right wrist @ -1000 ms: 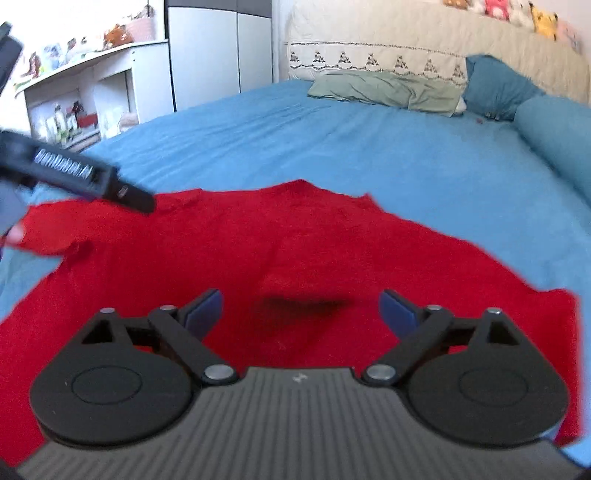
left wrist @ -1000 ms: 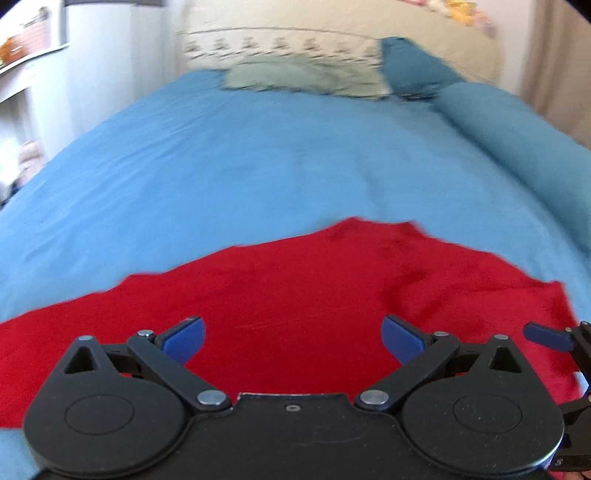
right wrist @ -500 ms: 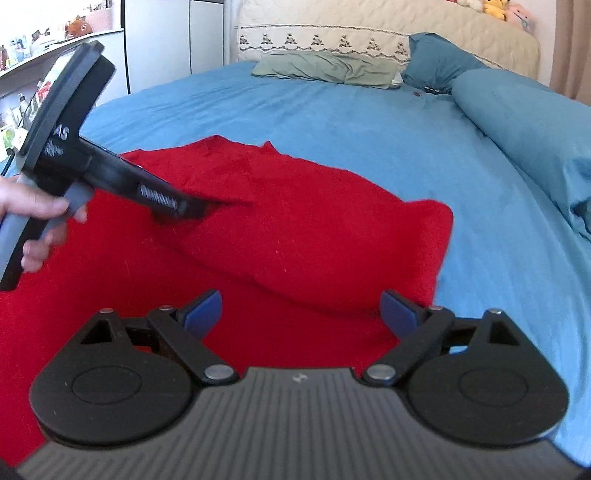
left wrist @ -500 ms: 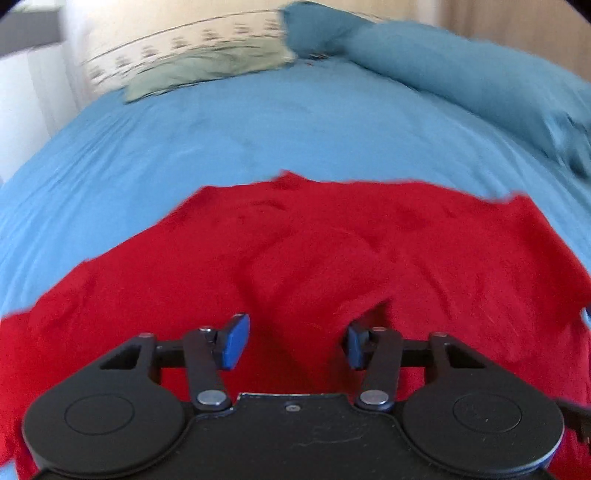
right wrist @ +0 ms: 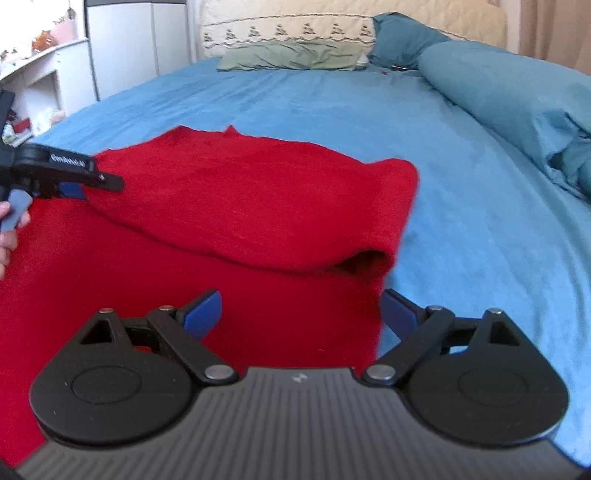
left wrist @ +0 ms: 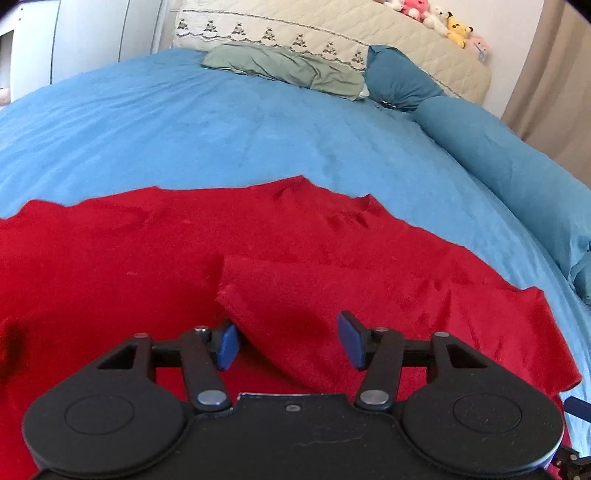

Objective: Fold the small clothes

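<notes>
A red garment (left wrist: 332,258) lies spread on the blue bed sheet (left wrist: 221,122). One part of it is folded over onto the rest, and the folded flap (right wrist: 251,206) shows in the right wrist view. My left gripper (left wrist: 290,343) is open, with the flap's edge between its blue pads and not pinched. It also shows in the right wrist view (right wrist: 79,184), at the flap's left edge. My right gripper (right wrist: 301,312) is open and empty over the garment's near right edge.
A green pillow (left wrist: 284,68), a dark teal pillow (left wrist: 399,79) and a long teal bolster (left wrist: 517,162) lie at the head and right side of the bed. White cupboards and shelves (right wrist: 55,81) stand to the left. Stuffed toys (left wrist: 436,18) sit on the headboard.
The left gripper closed partly on the garment, carried a flap over onto the rest and has opened again. The right gripper stayed open and shifted toward the garment's right edge.
</notes>
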Demonstrator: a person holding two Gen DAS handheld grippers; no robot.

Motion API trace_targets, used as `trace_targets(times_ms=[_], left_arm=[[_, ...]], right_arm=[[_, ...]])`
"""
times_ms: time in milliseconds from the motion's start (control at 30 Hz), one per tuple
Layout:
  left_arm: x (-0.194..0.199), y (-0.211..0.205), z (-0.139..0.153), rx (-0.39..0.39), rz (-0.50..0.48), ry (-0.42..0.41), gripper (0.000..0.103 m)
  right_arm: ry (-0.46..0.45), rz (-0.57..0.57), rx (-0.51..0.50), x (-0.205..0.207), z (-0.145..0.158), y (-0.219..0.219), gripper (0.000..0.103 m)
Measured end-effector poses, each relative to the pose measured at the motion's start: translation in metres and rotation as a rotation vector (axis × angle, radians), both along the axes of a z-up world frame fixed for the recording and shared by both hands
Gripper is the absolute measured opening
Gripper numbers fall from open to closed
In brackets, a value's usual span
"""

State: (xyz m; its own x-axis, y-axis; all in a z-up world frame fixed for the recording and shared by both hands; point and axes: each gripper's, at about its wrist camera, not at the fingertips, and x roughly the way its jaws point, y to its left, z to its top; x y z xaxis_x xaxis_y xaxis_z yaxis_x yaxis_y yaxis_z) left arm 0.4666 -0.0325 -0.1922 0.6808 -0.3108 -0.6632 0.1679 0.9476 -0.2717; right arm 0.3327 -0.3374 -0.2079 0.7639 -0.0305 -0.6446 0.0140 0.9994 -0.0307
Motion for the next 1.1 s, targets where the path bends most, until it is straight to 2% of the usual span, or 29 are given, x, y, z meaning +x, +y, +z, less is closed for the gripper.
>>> trace_targets(times_ms=[33,67,100,133,267,400,567,633,733,800,900,967,1033,1100], left_arm=[[0.001,-0.002,0.001,0.000,0.004,-0.008,0.051],[0.003,-0.003,0.003,0.005,0.011,-0.018,0.023],[0.009,-0.005,0.003,0.021,0.021,-0.023,0.005],[0.011,-0.005,0.006,0.022,0.027,-0.026,0.004],[0.007,0.012,0.025,-0.027,0.073,-0.092,0.004],[-0.003,0.038,0.043,0.011,0.173,-0.191,0.004],[0.000,0.069,0.020,0.023,0.258,-0.159,0.004],[0.000,0.080,0.007,-0.003,0.294,-0.133,0.004],[-0.005,0.086,-0.003,-0.010,0.292,-0.101,0.004],[-0.008,0.085,-0.006,0.004,0.282,-0.089,0.005],[-0.020,0.093,-0.002,0.012,0.301,-0.085,0.014],[-0.031,0.101,0.002,0.041,0.336,-0.084,0.023],[-0.044,0.106,0.010,0.073,0.355,-0.096,0.026],[-0.058,0.108,0.023,0.082,0.336,-0.135,0.046]], right_arm=[[0.001,-0.022,-0.019,0.001,-0.001,-0.002,0.103],[0.002,-0.045,-0.038,0.001,-0.001,-0.003,0.103],[0.003,-0.069,-0.054,0.003,-0.002,-0.005,0.103],[-0.003,-0.092,-0.064,0.006,-0.003,-0.007,0.103],[-0.010,-0.154,-0.073,0.019,-0.006,-0.017,0.103],[-0.013,-0.185,-0.077,0.032,-0.005,-0.020,0.103],[-0.010,-0.191,-0.116,0.039,-0.008,-0.018,0.103],[-0.014,-0.217,-0.112,0.040,-0.008,-0.022,0.103],[-0.005,-0.269,-0.116,0.040,-0.010,-0.030,0.103],[0.007,-0.293,-0.082,0.038,-0.012,-0.039,0.103],[0.020,-0.309,-0.059,0.034,-0.012,-0.047,0.103],[0.037,-0.307,-0.066,0.029,-0.009,-0.049,0.103],[0.061,-0.307,-0.065,0.025,-0.003,-0.049,0.103],[0.040,-0.281,-0.082,0.017,0.010,-0.041,0.103]])
